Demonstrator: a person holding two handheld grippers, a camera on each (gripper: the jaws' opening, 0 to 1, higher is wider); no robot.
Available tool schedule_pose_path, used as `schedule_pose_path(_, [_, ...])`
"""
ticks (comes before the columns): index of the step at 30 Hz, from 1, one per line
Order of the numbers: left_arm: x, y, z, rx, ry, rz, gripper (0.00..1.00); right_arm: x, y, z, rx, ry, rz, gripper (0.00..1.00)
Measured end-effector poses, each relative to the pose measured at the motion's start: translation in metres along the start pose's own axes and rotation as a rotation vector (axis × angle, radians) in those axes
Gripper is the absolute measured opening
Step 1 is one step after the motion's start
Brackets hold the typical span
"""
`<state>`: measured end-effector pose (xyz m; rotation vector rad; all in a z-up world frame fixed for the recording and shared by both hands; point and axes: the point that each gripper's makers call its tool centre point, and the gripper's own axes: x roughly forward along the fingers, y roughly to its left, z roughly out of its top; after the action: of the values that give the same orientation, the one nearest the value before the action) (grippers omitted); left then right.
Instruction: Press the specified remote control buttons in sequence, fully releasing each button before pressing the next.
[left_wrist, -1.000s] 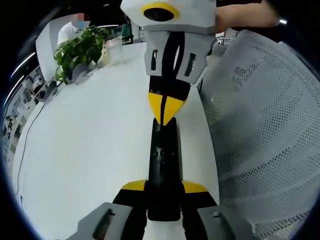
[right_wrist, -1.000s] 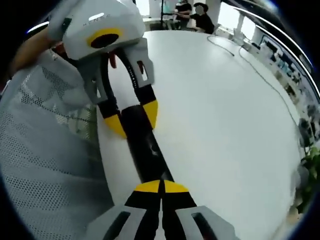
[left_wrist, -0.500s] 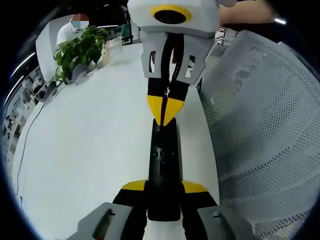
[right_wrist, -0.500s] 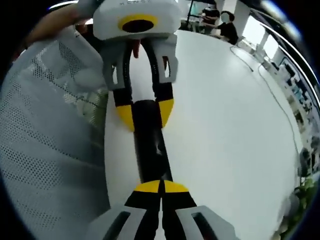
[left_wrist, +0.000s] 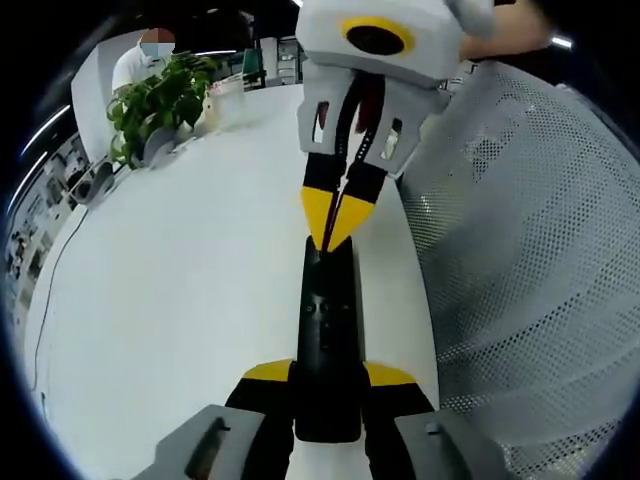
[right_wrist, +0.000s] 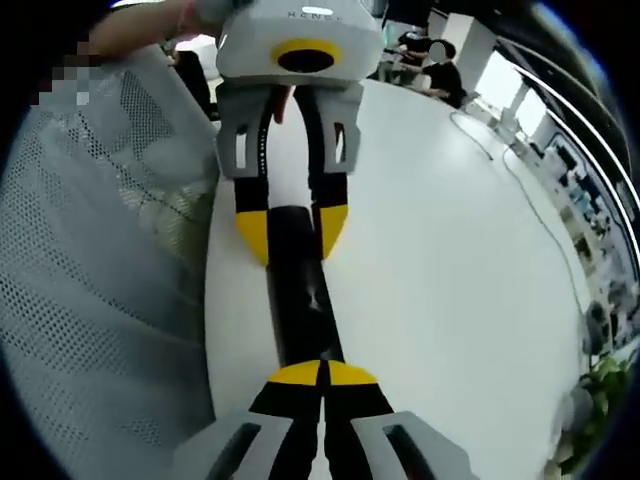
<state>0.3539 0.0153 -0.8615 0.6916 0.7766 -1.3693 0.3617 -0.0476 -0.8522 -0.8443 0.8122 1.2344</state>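
**Ana:** Between the yellow pads of the left gripper (left_wrist: 328, 385) sits one end of the black remote control (left_wrist: 328, 330), clamped from both sides. From that end its long axis runs straight away along the white table (left_wrist: 170, 300), close beside the table edge where the white mesh fabric (left_wrist: 530, 260) begins.

**Ben:** And the right gripper (right_wrist: 322, 372)?

**Ana:** It is at the remote's far end. In the left gripper view it comes in from above with its two yellow tips pinched together into one point, which meets the remote's far tip. In the right gripper view its own tips are likewise pressed together, nothing between them, right over the near end of the remote control (right_wrist: 298, 290).

**Ben:** So which one does the pressing?

**Ana:** My judgement is the right; the left is busy holding. The buttons on the remote's face lie between the two grippers, toward the left gripper from where the right one's point now rests. I cannot tell whether that point is pushing on a button or merely touching the casing.

**Ben:** Which way, then?

**Ana:** Probably along the remote's length toward the held end, lifting clear first.

**Ben:** Anything else nearby?

**Ana:** A potted plant (left_wrist: 160, 105) stands well beyond the remote, on the table's far side.
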Motion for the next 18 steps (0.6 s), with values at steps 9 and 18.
schedule_pose_path(9, [-0.0002,0.0000,-0.0002,0.001,0.000,0.000,0.25,0.0030,0.0035,0.0098,-0.009,-0.004,0.050,0.00])
schedule_pose_path(18, [-0.0004,0.0003,-0.0001,0.001,0.000,-0.001,0.25,0.0036,0.0043,0.0090,-0.072,0.024,0.062,0.00])
